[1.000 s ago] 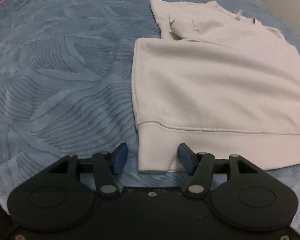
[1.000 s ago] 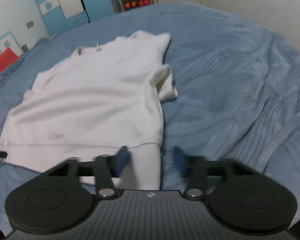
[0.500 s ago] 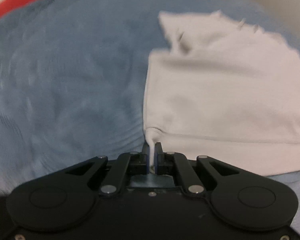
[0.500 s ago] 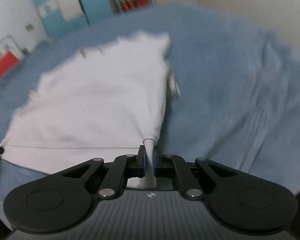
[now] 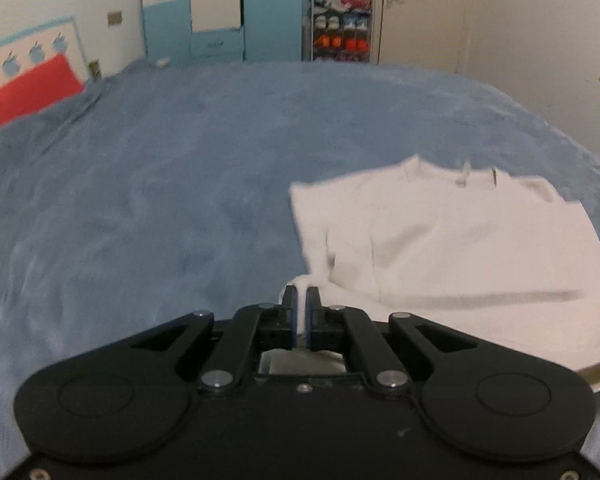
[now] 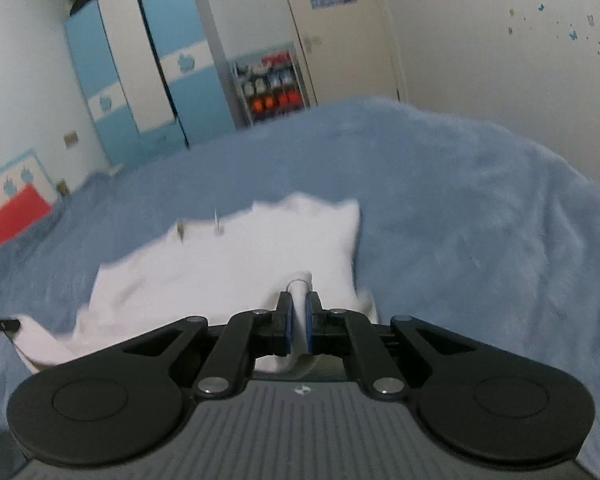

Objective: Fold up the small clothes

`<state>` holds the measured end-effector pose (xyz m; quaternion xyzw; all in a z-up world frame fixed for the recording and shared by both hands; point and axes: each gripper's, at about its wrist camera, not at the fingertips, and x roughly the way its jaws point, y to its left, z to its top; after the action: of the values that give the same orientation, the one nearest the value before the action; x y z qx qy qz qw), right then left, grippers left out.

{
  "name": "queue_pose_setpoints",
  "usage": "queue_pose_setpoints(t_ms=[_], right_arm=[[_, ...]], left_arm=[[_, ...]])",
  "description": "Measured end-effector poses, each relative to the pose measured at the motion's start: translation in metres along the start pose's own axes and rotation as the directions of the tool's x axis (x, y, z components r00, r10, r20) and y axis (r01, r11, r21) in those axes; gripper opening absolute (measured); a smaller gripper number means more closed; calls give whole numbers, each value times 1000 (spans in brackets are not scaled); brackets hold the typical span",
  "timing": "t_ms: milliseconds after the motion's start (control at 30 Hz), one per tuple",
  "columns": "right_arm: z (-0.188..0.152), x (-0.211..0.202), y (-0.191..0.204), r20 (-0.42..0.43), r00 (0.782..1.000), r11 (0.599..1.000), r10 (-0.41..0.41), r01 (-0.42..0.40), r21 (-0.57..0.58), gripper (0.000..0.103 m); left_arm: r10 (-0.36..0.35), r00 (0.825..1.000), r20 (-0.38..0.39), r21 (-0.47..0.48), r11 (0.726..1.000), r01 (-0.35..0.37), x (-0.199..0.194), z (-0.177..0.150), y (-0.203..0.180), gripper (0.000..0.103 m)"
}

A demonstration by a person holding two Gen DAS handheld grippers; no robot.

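A small white sweatshirt (image 5: 452,248) lies on a blue blanket, its hem lifted off the bed. My left gripper (image 5: 301,294) is shut on the hem's left corner. My right gripper (image 6: 299,294) is shut on the hem's right corner. The sweatshirt also shows in the right wrist view (image 6: 236,260), with its collar and two small tags at the far end. The tip of the left gripper (image 6: 0,325) shows at the left edge of the right wrist view. The cloth between the two corners hangs loose and is blurred.
The blue blanket (image 5: 160,200) covers the whole bed. A red pillow (image 5: 24,94) lies at the far left. Blue and white wardrobes (image 6: 140,80) and a shoe rack (image 5: 342,30) stand beyond the bed. A wall (image 6: 500,40) runs along the right.
Both grippers closed on the hem corners, then lifted them and tilted up, so the room beyond the bed has come into view. The lower part of the sweatshirt has risen off the blanket.
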<state>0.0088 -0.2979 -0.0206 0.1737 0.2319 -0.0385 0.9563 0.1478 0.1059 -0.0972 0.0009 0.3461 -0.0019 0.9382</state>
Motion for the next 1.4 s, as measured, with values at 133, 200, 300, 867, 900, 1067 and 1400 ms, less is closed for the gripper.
queue_pose_setpoints(t_ms=[133,200,300,867,900,1067,1400], right_arm=[[32,49,7,75,997,1000,-11,12,-9,6],[47,76,9,101,995,1000,-17,18,-4,6],[62,127,0,103,994,999,-32,29,38,5],[86,232,-31,188,977,987,-96,69,146,51],[86,225,-31,198,974,988,-108,83,132,62],[64,178,-40,113,991,997,-68,63,45,81],[-14,131,-40,-194,981,995,32,-13,99,87]], left_arm=[[-14,999,52,11,1000,13,36,45,-7,2],[-14,998,68,-1,1000,14,52,68,-7,2],[-1,998,56,-9,1000,1,88,94,-11,2],[105,990,93,-71,993,-99,208,123,2,33],[114,989,93,-59,992,-109,200,119,5,41],[48,997,-60,-29,998,-50,159,79,19,46],[-47,958,-282,-85,996,24,133,-2,22,51]])
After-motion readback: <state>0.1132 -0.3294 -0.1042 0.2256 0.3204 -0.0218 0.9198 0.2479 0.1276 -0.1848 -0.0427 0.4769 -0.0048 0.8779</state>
